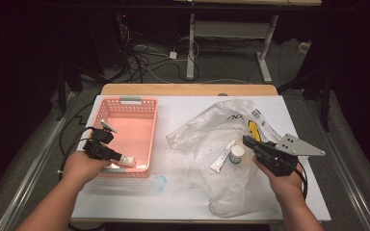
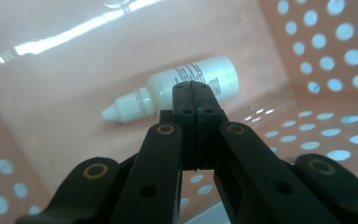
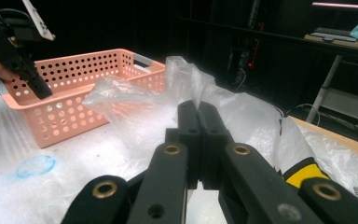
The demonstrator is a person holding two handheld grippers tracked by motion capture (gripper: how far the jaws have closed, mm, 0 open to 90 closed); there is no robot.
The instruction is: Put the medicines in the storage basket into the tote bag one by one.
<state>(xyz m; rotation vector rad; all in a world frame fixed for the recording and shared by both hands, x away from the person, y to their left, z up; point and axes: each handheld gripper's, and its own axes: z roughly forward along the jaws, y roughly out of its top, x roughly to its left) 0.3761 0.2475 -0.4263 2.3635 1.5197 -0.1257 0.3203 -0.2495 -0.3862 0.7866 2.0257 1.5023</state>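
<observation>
Your left gripper (image 2: pixel 193 91), jaws closed and empty, hangs over the white dropper bottle (image 2: pixel 177 88) lying on its side on the pink basket (image 1: pixel 144 108) floor near its front edge.

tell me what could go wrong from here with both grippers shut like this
The left gripper is shut just over the small white bottle lying in the pink basket; pushing down could roll it away instead of gripping it. The right gripper sits shut against the crinkled plastic bag, so it may snag or drag the bag and shift the tube and small jar.
</observation>
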